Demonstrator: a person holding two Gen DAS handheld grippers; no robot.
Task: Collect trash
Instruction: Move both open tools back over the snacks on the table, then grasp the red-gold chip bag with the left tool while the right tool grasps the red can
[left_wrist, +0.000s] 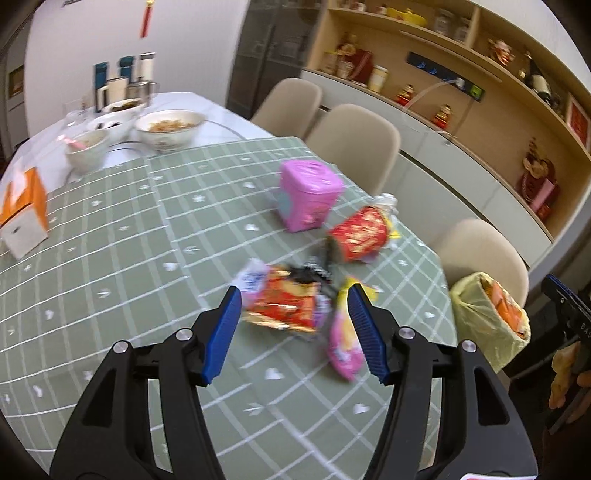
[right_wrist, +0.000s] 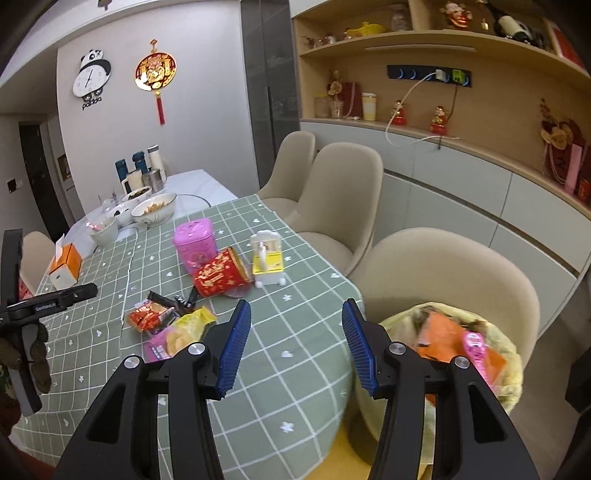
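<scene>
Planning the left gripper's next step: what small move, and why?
Probably ease the left gripper down onto the red snack wrapper: its jaws stand open with nothing held, the wrapper lies between the fingertips on the table, and the lined bin is beside the table.

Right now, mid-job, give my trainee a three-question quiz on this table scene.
1. True or false: the left claw is shut on the red snack wrapper.
2. Where does the lined trash bin stand? A) on the green checked tablecloth B) beside the table, in front of a beige chair C) on the shelf
3. Fill in: the red paper cup is lying on its ____, next to the pink tin.

Key:
1. False. Both claws, the right claw too, are open and hold nothing.
2. B
3. side
</scene>
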